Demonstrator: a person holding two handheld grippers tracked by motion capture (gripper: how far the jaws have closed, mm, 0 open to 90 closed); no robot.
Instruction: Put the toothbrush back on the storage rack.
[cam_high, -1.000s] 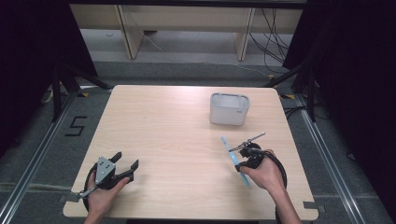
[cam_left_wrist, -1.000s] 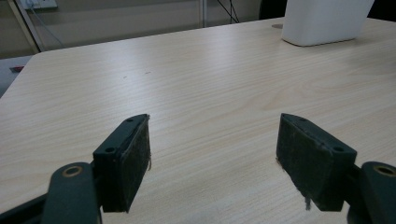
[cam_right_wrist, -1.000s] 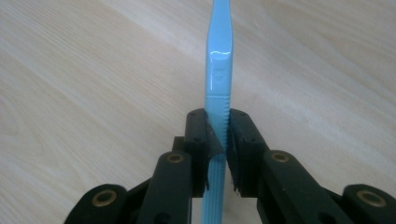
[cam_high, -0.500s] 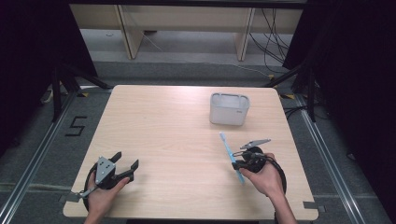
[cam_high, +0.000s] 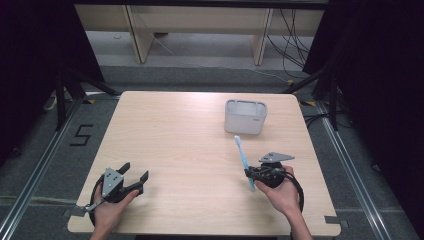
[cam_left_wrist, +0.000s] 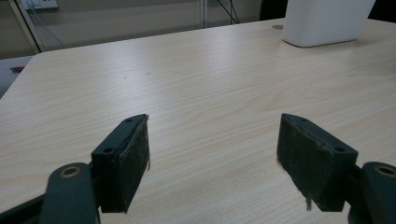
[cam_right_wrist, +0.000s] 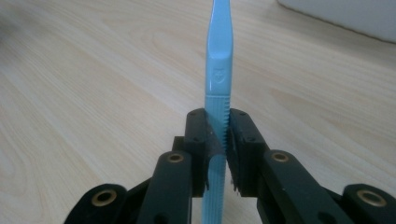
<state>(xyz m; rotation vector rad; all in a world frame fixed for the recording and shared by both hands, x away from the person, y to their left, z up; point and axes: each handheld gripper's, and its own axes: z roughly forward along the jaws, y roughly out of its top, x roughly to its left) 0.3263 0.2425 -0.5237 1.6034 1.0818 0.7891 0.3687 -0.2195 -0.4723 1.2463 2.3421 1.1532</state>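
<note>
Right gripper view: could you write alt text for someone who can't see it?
Two black jaws are shut on the ribbed handle of a light blue toothbrush, which points away over a pale wooden table. A white container sits blurred at the top right.

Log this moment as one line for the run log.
right tongs: shut on blue toothbrush | left tongs: open, empty | white holder: far right of table

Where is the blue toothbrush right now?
The toothbrush is on the table's right side in the high view, clamped in the right gripper, its head pointing toward the white holder.
</note>
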